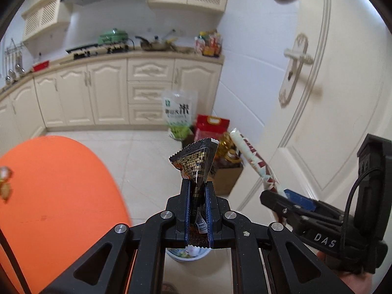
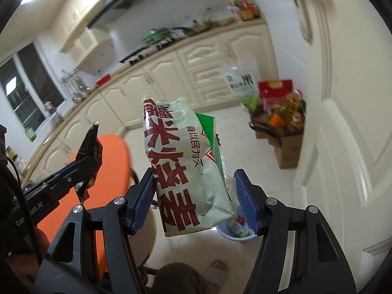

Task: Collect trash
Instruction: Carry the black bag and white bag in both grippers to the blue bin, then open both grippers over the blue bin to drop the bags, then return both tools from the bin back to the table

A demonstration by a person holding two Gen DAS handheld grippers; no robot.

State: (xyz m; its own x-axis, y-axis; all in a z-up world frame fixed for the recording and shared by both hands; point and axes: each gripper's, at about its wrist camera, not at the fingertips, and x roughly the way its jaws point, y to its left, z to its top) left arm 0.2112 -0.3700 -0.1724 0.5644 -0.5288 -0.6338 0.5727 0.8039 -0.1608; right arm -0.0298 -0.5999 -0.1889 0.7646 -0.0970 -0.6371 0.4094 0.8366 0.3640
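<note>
Step in hand, as judged: carrying two pieces of trash to the bin (image 2: 235, 230), a pale blue round tub on the floor tiles, seen below and between the gripper fingers in both views.

Left gripper (image 1: 198, 210): clamped tight on a dark sachet (image 1: 196, 161), glossy black film with gold print and crimped, saw-toothed seams; pinched flat low down, fanning out stiff above the pads. Beside and left of the bin, higher up.

Right gripper (image 2: 194, 201): held half-wide around a pale green packet (image 2: 181, 169), crinkled plastic with large red characters, puffed and boxy, a staple or two showing; ribbed blue pads pressed to both flanks. Directly above the bin.

Advice: bring each item squarely over the bin's mouth before release; light film likely to drift or cling to pads, so drop low.

Orange table (image 1: 58, 191): smooth, rounded edge, left of the bin.
</note>
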